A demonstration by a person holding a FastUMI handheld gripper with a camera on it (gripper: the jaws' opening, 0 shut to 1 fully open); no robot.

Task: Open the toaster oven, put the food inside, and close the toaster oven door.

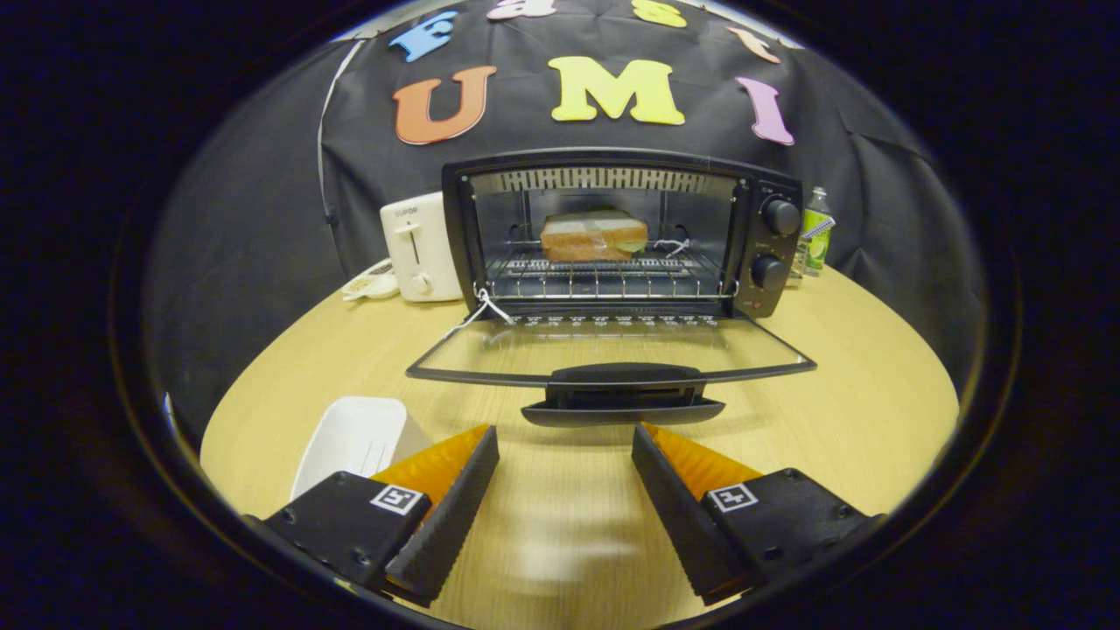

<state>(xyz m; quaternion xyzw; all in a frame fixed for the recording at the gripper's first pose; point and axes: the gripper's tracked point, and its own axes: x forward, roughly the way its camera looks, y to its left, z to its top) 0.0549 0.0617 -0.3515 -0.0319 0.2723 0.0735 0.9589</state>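
A black toaster oven [612, 232] stands at the back of the wooden table [831, 411], its glass door [612, 354] folded down flat toward me. A wrapped sandwich [593, 234] rests on the wire rack [604, 276] inside. The door's handle [623, 395] sits just ahead of my fingers. My gripper [565, 446] is open, nothing between its fingers, and hovers over the table a short way in front of the handle.
A white dish [354, 437] lies on the table just beyond my left finger. A white pop-up toaster [418, 248] stands left of the oven, a small plate [372, 282] beside it. A green bottle [815, 229] stands behind the oven's right side. A white string [479, 308] hangs from the rack's left corner.
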